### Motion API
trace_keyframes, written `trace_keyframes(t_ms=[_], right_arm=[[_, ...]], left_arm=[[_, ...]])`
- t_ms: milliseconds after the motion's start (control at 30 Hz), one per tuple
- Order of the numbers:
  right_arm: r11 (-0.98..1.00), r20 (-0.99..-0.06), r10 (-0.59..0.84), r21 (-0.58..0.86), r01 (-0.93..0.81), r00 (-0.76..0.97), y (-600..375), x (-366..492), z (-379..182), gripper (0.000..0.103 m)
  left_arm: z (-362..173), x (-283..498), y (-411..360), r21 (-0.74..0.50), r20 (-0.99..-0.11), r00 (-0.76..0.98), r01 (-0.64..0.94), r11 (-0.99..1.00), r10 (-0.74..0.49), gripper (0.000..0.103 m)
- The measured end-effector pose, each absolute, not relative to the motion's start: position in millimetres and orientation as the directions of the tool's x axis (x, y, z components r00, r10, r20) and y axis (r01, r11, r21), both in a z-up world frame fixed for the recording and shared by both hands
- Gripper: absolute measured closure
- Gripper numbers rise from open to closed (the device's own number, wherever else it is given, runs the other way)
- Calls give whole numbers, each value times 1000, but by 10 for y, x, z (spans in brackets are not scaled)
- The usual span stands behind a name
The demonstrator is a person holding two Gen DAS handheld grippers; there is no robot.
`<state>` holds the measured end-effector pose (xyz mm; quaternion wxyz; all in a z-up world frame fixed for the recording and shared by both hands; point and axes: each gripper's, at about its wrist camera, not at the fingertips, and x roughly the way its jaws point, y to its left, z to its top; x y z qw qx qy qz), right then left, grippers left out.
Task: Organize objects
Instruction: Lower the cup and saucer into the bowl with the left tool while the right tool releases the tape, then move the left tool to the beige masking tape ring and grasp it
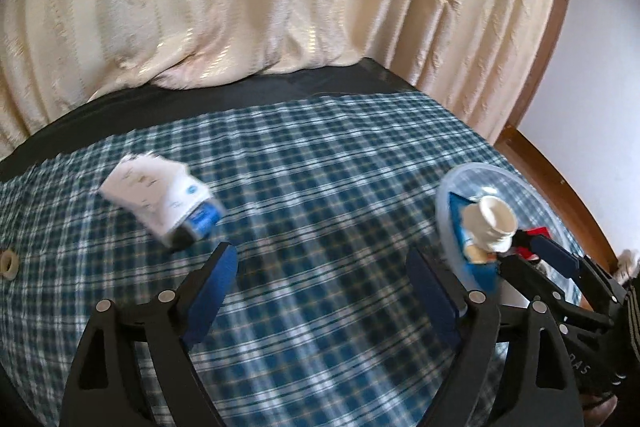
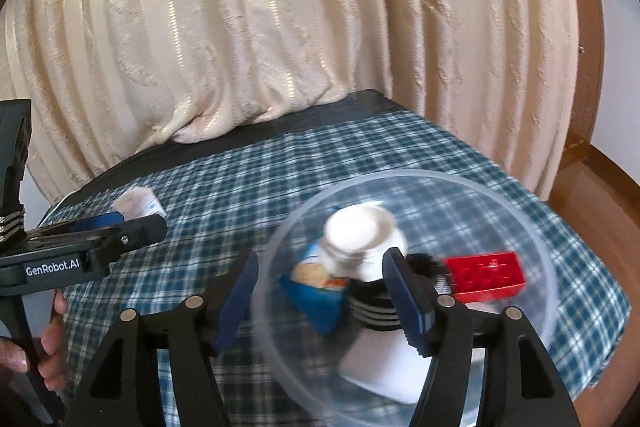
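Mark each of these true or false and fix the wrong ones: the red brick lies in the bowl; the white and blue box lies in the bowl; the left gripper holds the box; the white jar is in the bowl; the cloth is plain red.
1. The red brick lies in the clear bowl. True.
2. The white and blue box lies in the bowl. False: it lies out on the cloth, apart from the bowl.
3. The left gripper holds the box. False: its jaws are open and empty.
4. The white jar is in the bowl. True.
5. The cloth is plain red. False: the checked cloth is blue and white.
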<state>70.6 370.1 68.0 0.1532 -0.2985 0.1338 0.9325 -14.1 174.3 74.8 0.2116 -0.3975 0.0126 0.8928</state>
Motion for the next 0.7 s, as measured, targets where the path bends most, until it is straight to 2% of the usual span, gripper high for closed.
trace_keyframes(t_ms=[700], right_arm=[[-972,-628,74,128,-196,-775,3039,231,666,32]], left_arm=[[526,-379,370,-113,-753,-641,-100,-989,151,16]])
